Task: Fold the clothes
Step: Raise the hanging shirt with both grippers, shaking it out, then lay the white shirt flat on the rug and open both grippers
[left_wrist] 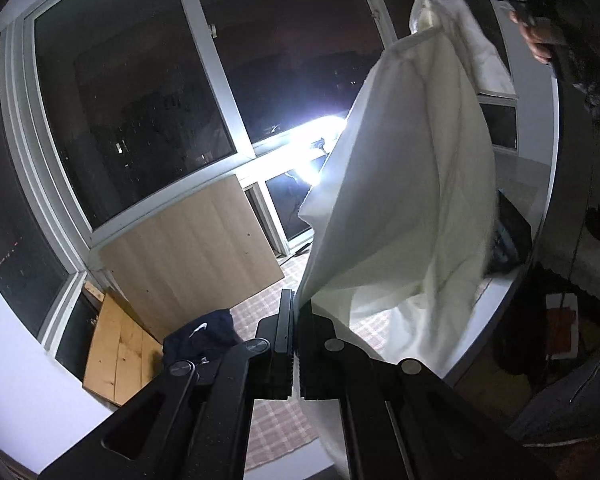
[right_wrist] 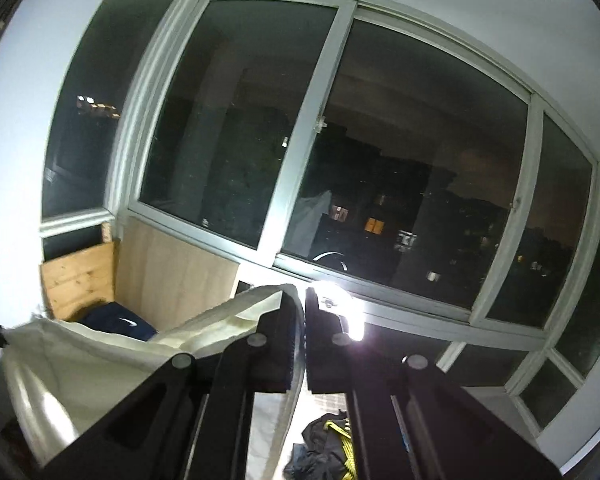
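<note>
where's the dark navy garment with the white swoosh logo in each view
Left wrist: the dark navy garment with the white swoosh logo lies lower left of centre, just left of the gripper fingers.
Right wrist: it sits lower left, behind the white cloth.
Shared landmark: the pale wooden panel behind it.

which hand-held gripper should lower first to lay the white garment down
Left. The left hand-held gripper pinches the white garment low, near the checked surface; the right hand-held gripper holds it up high.
</note>
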Available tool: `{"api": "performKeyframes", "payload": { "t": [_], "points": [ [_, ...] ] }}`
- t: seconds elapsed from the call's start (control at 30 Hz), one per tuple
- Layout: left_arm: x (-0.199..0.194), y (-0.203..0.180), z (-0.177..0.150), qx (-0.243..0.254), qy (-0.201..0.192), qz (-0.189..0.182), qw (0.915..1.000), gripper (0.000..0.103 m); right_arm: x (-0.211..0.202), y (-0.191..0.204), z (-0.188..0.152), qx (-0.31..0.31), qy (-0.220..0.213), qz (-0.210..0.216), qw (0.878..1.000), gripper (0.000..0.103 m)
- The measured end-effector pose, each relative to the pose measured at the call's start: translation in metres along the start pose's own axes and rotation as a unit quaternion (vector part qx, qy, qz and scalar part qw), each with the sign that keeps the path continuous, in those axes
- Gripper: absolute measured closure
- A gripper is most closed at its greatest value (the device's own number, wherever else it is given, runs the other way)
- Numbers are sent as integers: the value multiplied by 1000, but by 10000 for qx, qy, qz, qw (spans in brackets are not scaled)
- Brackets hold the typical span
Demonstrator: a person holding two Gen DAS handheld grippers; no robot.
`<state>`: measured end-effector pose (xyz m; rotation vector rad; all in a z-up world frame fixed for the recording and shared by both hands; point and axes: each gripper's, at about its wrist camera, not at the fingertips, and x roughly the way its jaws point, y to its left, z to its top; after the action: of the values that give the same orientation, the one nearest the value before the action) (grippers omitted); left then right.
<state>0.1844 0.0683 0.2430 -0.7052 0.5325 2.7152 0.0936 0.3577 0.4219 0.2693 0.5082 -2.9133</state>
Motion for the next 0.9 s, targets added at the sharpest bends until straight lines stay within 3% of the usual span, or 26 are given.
{"api": "performKeyframes", "payload": {
  "t": [0.2,0.33,0.43,0.63,0.73,0.8,0.9],
  "points": [
    [61,15,-1,-99,431,45,9990,102,99,10,-33,-175,472,61,9987,100],
    [154,36,0,-258,942,71,9952,102,202,15,-63,-285,793,260,9961,100],
    [236,51,0,-345,1359,142,9900,102,303,24,-86,-450,1084,299,9926,100],
    [443,72,-42,-482,2446,308,9679,102,515,75,-156,-1111,1695,144,9791,100],
    [538,73,-78,-599,3155,288,9466,102,603,115,-217,-1401,2260,288,9636,98],
    [581,73,-99,-741,3512,249,9330,100,644,138,-257,-1568,2638,463,9506,88],
    [602,74,-110,-793,3664,228,9268,98,676,164,-305,-1843,3013,729,9327,79]
  ]
}}
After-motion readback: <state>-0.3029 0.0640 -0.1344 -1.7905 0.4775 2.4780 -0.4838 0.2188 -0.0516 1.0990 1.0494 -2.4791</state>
